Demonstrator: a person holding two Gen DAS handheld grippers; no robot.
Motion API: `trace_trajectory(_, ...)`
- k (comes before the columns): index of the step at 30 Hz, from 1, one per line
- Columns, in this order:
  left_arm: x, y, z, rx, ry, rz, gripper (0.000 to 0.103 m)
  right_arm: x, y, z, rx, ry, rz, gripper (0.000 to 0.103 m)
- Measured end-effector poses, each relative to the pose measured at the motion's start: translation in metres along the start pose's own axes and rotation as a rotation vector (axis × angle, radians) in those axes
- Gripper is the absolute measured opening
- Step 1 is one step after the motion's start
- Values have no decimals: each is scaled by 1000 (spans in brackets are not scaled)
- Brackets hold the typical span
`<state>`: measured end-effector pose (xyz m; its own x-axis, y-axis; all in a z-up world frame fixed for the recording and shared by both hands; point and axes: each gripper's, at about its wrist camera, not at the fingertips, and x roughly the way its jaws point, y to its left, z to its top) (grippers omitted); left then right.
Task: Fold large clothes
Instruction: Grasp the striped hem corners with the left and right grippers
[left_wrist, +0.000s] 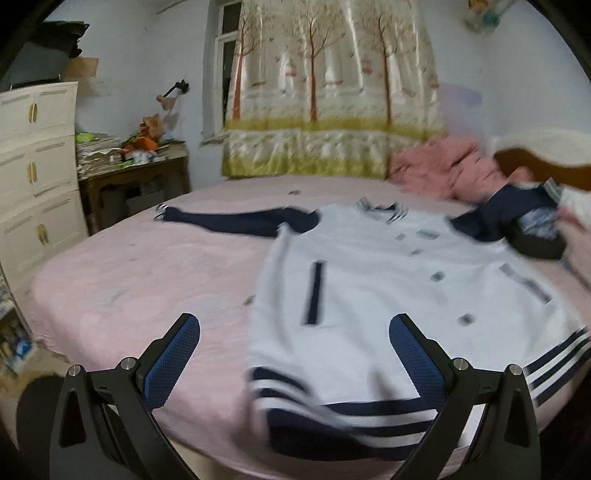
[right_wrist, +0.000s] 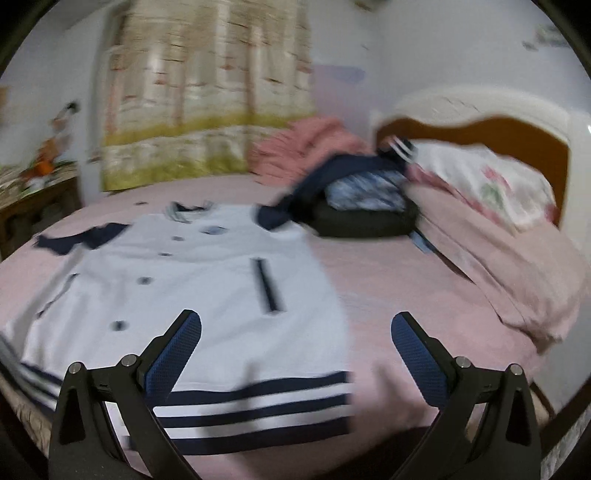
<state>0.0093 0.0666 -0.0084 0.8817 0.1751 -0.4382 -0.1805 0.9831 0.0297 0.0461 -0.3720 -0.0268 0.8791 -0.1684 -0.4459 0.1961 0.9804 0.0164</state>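
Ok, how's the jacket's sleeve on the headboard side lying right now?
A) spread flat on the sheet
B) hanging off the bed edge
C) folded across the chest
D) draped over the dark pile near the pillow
D: the navy sleeve runs up from the jacket onto the dark pile beside the pillow.

Two fisheye views, each looking forward between the spread fingers of a hand-held gripper, from low over the near edge of a bed (left_wrist: 129, 280). The left view sits toward the bed's left side and faces across it to a tree-print curtain (left_wrist: 332, 92), taking in a white cabinet (left_wrist: 40, 177) at far left. The right view sits further right and takes in the headboard (right_wrist: 491, 136) and a pillow (right_wrist: 487, 184). Both are motion-blurred. Both share the white-and-navy jacket (left_wrist: 388, 280) spread close below, the curtain and the pink bedding.
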Motion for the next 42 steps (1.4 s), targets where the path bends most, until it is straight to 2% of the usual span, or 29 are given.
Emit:
trace_trajectory(2, 16, 15, -3, -7, 57, 26, 103, 19, -25, -1, 118, 80, 57, 90)
trace_trajectory(4, 30, 29, -4, -53, 136, 18, 103, 34, -41, -5, 211, 143, 128, 86)
trace_trajectory(7, 42, 44, -8, -146, 186, -11, 103, 50, -43, -14, 224, 229, 101, 82)
trace_trajectory(11, 65, 50, -18, -212, 280, -48, 103, 61, -40, -25, 204, 317, 72, 82)
trace_trajectory(14, 84, 49, -27, -219, 335, -61, 103, 66, -48, -31, 267, 349, 104, 81)
trace_trajectory(17, 101, 53, -34, -242, 385, -56, 90, 71, -51, -36, 304, 387, 139, 81)
trace_trajectory(19, 100, 54, -33, -244, 368, -55, 82, 71, -48, -37, 298, 384, 170, 81)
trace_trajectory(20, 98, 52, -32, -231, 360, -60, 69, 70, -46, -38, 293, 385, 186, 79)
trace_trajectory(21, 96, 48, -32, -210, 354, -77, 49, 69, -44, -39, 282, 383, 194, 76)
trace_trajectory(22, 94, 45, -32, -194, 352, -92, 39, 67, -41, -40, 274, 378, 206, 61)
trace_trajectory(23, 91, 40, -32, -180, 343, -114, 29, 65, -39, -41, 272, 369, 220, 51)
trace_trajectory(24, 88, 35, -30, -168, 323, -113, 28, 61, -39, -41, 273, 352, 203, 42)
trace_trajectory(25, 82, 28, -29, -138, 294, -105, 27, 57, -39, -41, 282, 331, 165, 6)
trace_trajectory(26, 80, 25, -27, -121, 282, -97, 20, 53, -42, -42, 295, 306, 125, 6)
trace_trajectory(27, 75, 23, -24, -110, 260, -84, 15, 51, -45, -42, 317, 291, 140, 6)
trace_trajectory(31, 58, 25, -6, -124, 162, -47, 11, 43, -43, -31, 309, 234, 147, 5)
trace_trajectory(34, 65, 23, 26, -112, 121, -21, 11, 43, -34, -1, 246, 171, 161, 5)
trace_trajectory(36, 82, 20, 49, -122, 138, -18, 11, 52, -27, 25, 205, 159, 156, 5)
trace_trajectory(39, 146, 16, 79, -180, 221, 6, 11, 85, -19, 59, 165, 151, 150, 5)
trace_trajectory(42, 203, 16, 81, -214, 295, 37, 11, 148, -11, 74, 169, 229, 161, 5)
